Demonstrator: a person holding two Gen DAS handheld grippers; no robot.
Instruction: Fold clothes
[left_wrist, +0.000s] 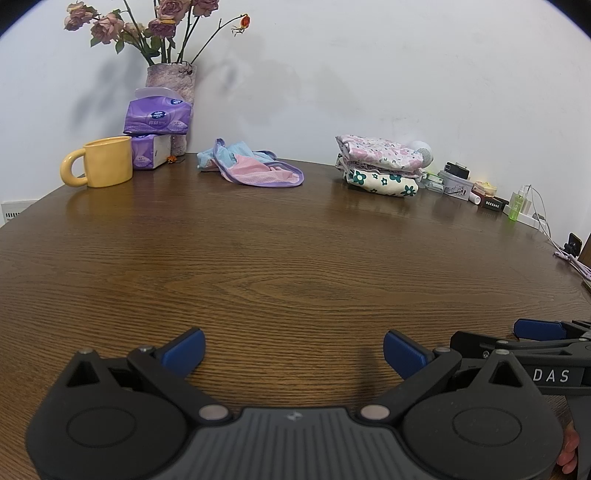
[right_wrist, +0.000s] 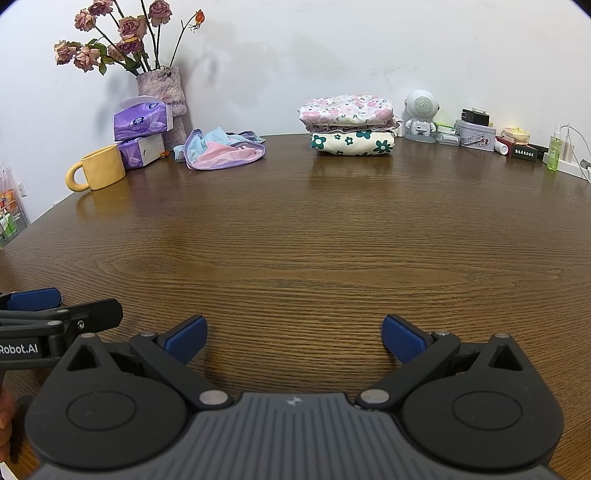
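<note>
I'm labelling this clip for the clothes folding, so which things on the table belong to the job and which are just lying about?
Belongs to the job:
- crumpled pink and blue garment, unfolded
- stack of folded floral clothes
- left gripper and right gripper, both open and empty

Just lying about:
- yellow mug
- tissue packs
- vase of dried roses
- white robot figure
- green bottle

Both grippers are black, with blue pads on the fingers, round grey pivot pins, raised discs on the side housings and a ribbed grey centre plate. The left gripper (left_wrist: 293, 354) reads "Robot.AI" on its side; the right gripper (right_wrist: 293, 338) reads "DAS".
</note>
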